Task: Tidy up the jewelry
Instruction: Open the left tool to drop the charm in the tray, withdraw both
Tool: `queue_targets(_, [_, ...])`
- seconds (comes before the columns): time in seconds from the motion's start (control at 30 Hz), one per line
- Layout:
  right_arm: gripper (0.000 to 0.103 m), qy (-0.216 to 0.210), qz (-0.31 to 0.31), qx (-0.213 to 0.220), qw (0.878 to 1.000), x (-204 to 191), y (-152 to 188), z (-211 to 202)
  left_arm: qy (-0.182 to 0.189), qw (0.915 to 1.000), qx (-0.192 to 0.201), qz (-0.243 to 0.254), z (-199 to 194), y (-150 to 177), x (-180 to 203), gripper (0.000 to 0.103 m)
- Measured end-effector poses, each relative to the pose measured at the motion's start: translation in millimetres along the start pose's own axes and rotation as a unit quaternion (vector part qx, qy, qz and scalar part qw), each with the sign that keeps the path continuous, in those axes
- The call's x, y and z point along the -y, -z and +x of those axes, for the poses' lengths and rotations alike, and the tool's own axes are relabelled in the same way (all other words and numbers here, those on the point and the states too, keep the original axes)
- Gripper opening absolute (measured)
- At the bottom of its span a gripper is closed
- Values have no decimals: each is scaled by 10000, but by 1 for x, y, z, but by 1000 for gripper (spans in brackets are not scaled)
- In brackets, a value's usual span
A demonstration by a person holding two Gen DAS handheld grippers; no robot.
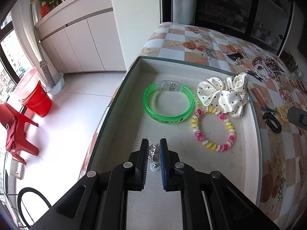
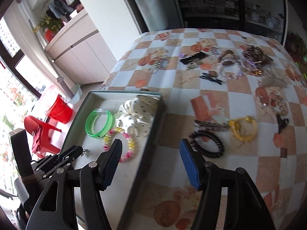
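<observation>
A shallow box tray (image 1: pixel 251 115) holds a green bangle (image 1: pixel 168 115), a white polka-dot scrunchie (image 1: pixel 224 94) and a pink-yellow spiral hair tie (image 1: pixel 213 128). My left gripper (image 1: pixel 154 145) hovers low over the tray's near part, its jaws slightly apart around a small silver piece (image 1: pixel 152 153); I cannot tell whether it is gripped. In the right wrist view my right gripper (image 2: pixel 151 147) is open and empty above the tray's right wall (image 2: pixel 153 132). Just beyond it on the tablecloth lie a black spiral hair tie (image 2: pixel 209 143) and a yellow hair tie (image 2: pixel 243 127).
Several more hair clips, scrunchies and bracelets (image 2: pixel 228 65) are scattered over the far part of the checkered table (image 2: pixel 182 88). The table's left edge drops to a white floor with a red bucket (image 1: pixel 38 103) and a red stool (image 1: pixel 17 132).
</observation>
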State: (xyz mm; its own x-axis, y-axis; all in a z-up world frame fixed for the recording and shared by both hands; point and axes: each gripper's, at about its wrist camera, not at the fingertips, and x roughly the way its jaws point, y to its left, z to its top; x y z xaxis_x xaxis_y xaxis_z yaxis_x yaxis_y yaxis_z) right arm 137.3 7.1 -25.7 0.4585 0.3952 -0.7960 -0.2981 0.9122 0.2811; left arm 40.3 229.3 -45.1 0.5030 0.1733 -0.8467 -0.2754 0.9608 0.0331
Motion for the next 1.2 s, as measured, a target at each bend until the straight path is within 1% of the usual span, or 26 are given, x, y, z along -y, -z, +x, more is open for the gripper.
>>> queue_targets(0.03, [66, 6, 59, 13, 10000, 5, 2, -3, 35, 10000, -5, 17, 0, 1, 2, 14])
queue_targets(0.07, [66, 7, 125, 32, 9999, 11, 4, -6, 74, 10000, -9, 20, 0, 1, 2, 19])
queue_targets(0.1, [66, 7, 197, 55, 9998, 17, 7, -10, 109, 9999, -7, 11, -1, 2, 3, 34])
queue_targets(0.13, [66, 7, 245, 72, 9997, 22, 9, -12, 140, 9999, 10, -35, -3, 2, 3, 84])
queue_targets(0.17, [66, 11, 297, 95, 9995, 27, 11, -16, 114, 9999, 78, -102, -6, 3, 2, 103])
queue_targets(0.2, [66, 21, 333, 111, 9994, 31, 13, -18, 55, 9996, 230, -162, -11, 4, 2, 103])
queue_targets(0.23, [66, 21, 363, 123, 9993, 35, 16, -21, 73, 9994, 311, -135, -15, 4, 3, 103])
queue_targets(0.3, [66, 20, 427, 147, 9990, 42, 21, -25, 110, 9994, 299, -128, -18, 2, 5, 103])
queue_targets(0.47, [66, 66, 608, 177, 9980, 63, 31, -32, 36, 9995, 317, -70, -25, 2, 12, 103])
queue_targets(0.57, [73, 108, 736, 183, 9971, 80, 39, -38, 60, 9993, 365, 6, -31, 3, 19, 103])
queue_targets(0.63, [79, 145, 812, 194, 9964, 89, 44, -41, 93, 9992, 388, 102, -35, 4, 27, 103])
queue_targets(0.97, [80, 361, 1277, 283, 9908, 140, 66, -63, 490, 9958, 461, 615, -56, 4, 87, 103])
queue_targets(1.1, [80, 458, 1403, 321, 9885, 157, 73, -70, 648, 9938, 416, 799, -59, 4, 113, 103])
queue_targets(1.2, [80, 524, 1514, 373, 9864, 171, 76, -77, 856, 9915, 322, 925, -59, 5, 133, 103])
